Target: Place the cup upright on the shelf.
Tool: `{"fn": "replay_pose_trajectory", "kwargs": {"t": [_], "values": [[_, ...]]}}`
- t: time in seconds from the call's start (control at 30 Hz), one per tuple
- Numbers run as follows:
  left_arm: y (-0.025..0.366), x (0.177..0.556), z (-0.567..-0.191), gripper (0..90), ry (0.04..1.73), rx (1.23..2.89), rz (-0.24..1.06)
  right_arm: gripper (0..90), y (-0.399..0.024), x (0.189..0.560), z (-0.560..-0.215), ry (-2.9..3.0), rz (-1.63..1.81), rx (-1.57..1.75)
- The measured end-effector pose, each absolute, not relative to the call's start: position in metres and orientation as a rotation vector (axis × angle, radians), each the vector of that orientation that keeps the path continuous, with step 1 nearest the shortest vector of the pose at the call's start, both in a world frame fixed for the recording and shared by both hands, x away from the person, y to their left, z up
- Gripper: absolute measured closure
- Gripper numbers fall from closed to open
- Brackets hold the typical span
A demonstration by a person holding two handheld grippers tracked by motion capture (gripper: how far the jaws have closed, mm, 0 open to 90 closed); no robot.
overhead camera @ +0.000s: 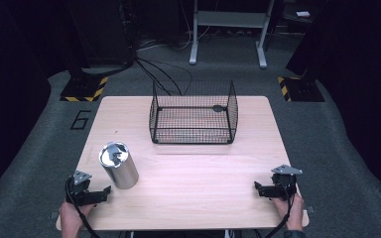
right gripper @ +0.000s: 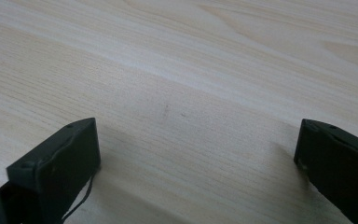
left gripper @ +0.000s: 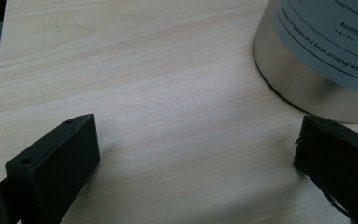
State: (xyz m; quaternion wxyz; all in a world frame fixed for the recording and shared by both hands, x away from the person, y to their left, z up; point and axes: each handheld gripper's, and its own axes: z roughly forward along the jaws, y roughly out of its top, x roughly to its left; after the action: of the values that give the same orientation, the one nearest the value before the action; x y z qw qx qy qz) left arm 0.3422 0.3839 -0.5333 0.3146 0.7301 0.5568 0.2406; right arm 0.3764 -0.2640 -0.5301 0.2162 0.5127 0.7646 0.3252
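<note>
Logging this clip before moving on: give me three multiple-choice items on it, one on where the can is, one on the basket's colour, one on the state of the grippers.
1. Where does the can stand?
A. Inside the basket
B. On the table, by the left gripper
C. By the right gripper

2. What colour is the basket?
A. Black
B. White
C. Red

3. How are the two grippers?
A. Both shut on the can
B. Left shut, right open
C. Both open, holding nothing

Answers:
1. B: the high view shows the can upright on the table, just ahead of the left gripper and far from the right gripper.
2. A: its wire mesh is black against the pale wood.
3. C: in each gripper view the jaws stand wide apart with bare table between them.
</note>
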Motion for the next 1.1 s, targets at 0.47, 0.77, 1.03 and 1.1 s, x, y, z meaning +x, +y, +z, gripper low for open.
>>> {"fn": "replay_pose_trajectory", "kwargs": {"t": [0.47,0.77,1.03,1.1], "values": [[0.385,0.342,-0.533,0.0,1.445,1.921,0.619,0.0,-0.265,0.377,-0.530,2.122,0.896,1.411],[0.389,0.328,-0.523,0.0,1.377,1.892,0.578,0.0,-0.264,0.376,-0.530,2.115,0.898,1.423],[0.383,0.310,-0.498,0.0,1.253,1.805,0.569,0.0,-0.264,0.376,-0.530,2.116,0.898,1.423],[0.379,0.307,-0.491,0.0,1.224,1.790,0.573,0.0,-0.264,0.376,-0.530,2.115,0.899,1.425]]}}
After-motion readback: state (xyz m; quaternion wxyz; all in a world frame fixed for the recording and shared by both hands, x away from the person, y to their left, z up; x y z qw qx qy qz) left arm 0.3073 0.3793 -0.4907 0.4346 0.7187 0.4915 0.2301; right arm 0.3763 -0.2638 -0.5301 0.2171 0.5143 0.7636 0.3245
